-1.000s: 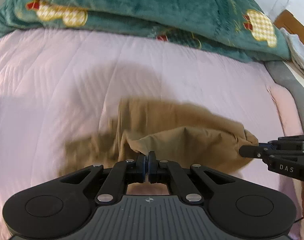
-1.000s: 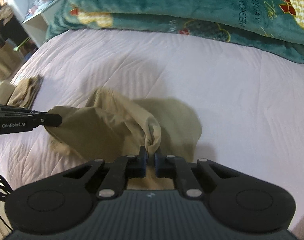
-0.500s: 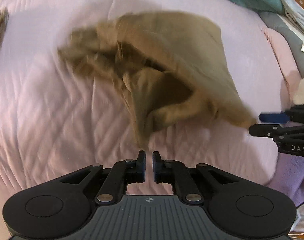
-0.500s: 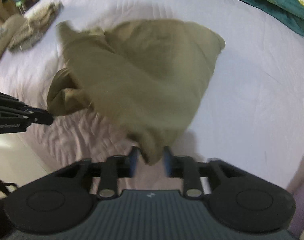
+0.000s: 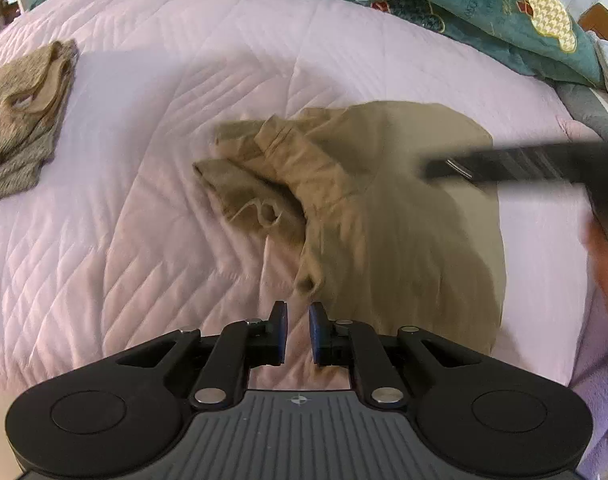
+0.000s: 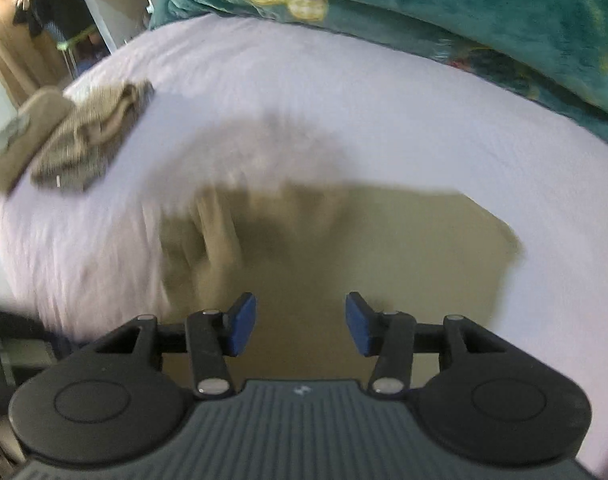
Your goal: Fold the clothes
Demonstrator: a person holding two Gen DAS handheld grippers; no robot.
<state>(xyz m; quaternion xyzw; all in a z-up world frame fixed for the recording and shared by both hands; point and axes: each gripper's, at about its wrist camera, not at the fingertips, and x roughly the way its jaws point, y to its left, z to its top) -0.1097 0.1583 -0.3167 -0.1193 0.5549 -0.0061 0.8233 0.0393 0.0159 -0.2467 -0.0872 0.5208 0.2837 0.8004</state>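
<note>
so over on the far left of the pink quilted bed (image 5: 152,92) there's a small heap of brownish knit clothes (image 5: 22,116) just sitting near the edge, well apart from everything else. Middle of the bed is the tan garment (image 5: 404,216), lying on the quilt, its left side all bunched and wrinkled up while the right part is spread pretty flat. The left gripper (image 5: 298,334) hovers at the near edge of it with its blue pads only a small gap apart and nothing between them, the cloth's nearest corner is just beyond the tips. The right gripper (image 6: 301,322) is spread wide, also holding nothing, sitting right over the near part of the tan garment (that view is blurry so can't tell if it's touching). From the left camera it comes in as a dark blurred streak from the right. Far side has a teal blanket (image 5: 484,4) piled along the bed
</note>
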